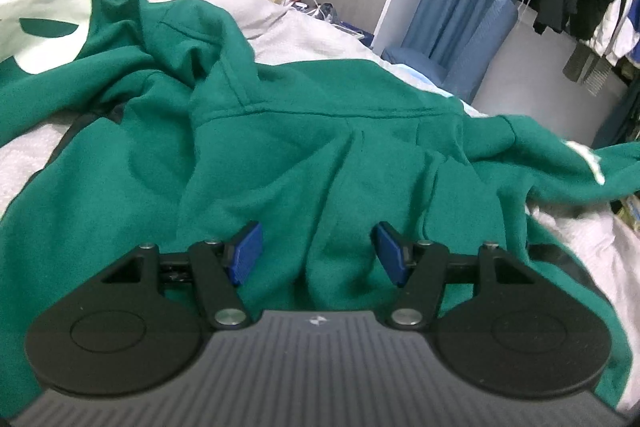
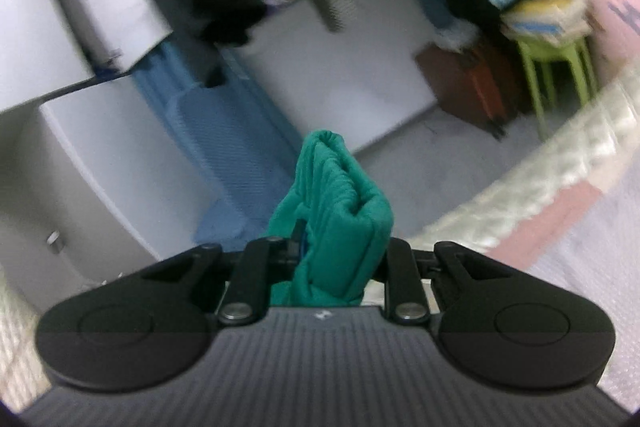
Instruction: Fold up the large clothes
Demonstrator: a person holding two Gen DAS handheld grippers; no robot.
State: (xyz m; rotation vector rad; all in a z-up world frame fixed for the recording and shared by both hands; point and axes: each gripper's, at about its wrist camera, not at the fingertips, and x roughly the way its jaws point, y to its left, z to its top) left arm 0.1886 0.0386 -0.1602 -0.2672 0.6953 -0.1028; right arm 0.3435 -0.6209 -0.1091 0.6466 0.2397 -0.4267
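Rumpled green fleece hoodie (image 1: 304,147) sprawls across the grey bed (image 1: 304,35) beneath the left gripper's (image 1: 317,253) wide fingers, its ribbed cuff (image 2: 340,211) bunched between the right gripper's (image 2: 340,255) clamped fingers.

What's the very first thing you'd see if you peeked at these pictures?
A big green hoodie lies rumpled across the bed, filling most of the left wrist view. The left claw hangs open just over it, with its blue pads spread apart. In the right wrist view, the right claw is pinched shut on a bunched green cuff of that hoodie, lifted up with a blurry, messy room behind it.
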